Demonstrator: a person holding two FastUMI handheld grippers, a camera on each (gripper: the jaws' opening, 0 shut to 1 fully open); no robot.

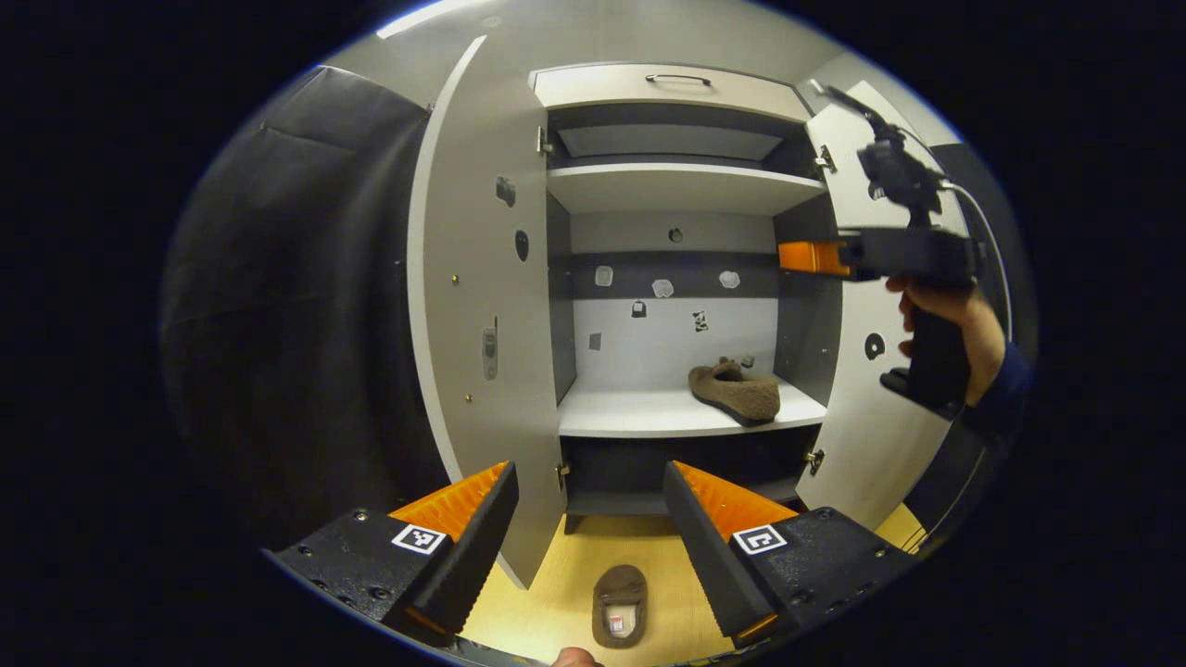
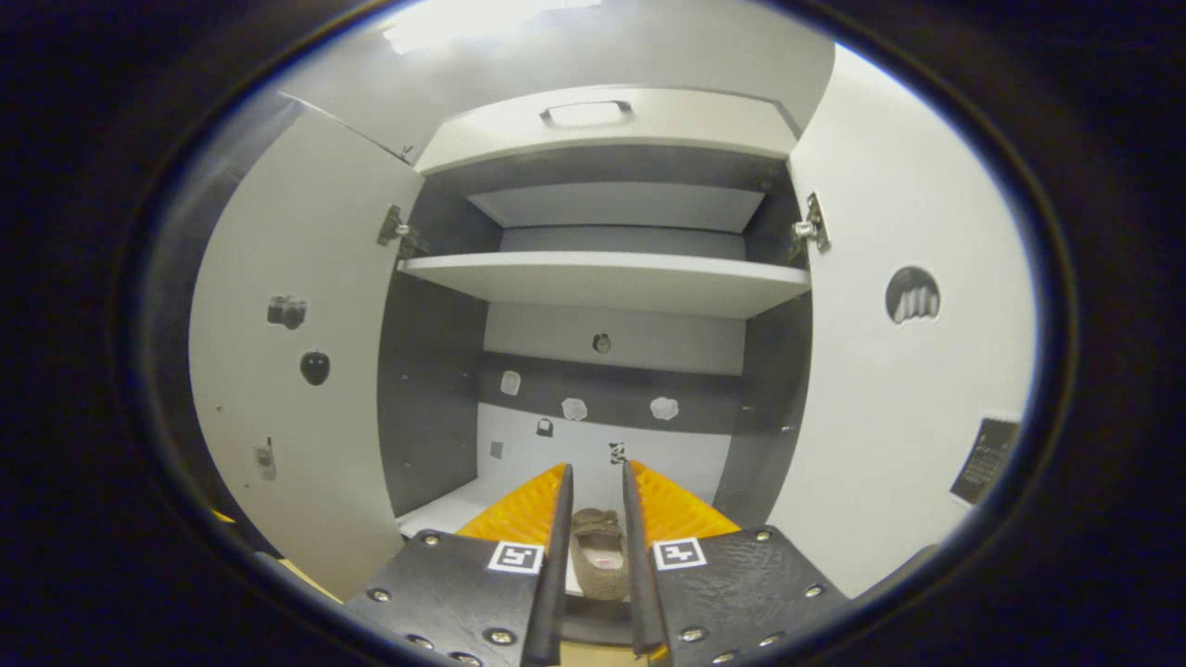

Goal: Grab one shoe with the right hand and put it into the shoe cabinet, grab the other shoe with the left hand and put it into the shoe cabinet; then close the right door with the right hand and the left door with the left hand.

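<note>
The shoe cabinet point(image 1: 681, 190) stands in front of me with both doors swung open. One brown shoe point(image 1: 737, 391) lies on the right part of its lower white shelf point(image 1: 639, 412). The other brown shoe point(image 1: 619, 604) lies on the yellow floor, below and between my left gripper's point(image 1: 590, 468) wide-open fingers. A hand holds my right gripper point(image 1: 815, 257) high by the right door point(image 1: 871, 435), with nothing in it. In the right gripper view, the shelf shoe point(image 2: 598, 554) shows farther off through the narrow gap of my right gripper point(image 2: 596, 468).
The left door point(image 1: 482, 306) stands edge-on just left of my left gripper. A second shelf point(image 2: 611, 278) crosses the cabinet higher up, with a handled drawer front point(image 2: 593, 116) on top. Small stickers dot the back wall and door insides. Black cloth hangs to the left.
</note>
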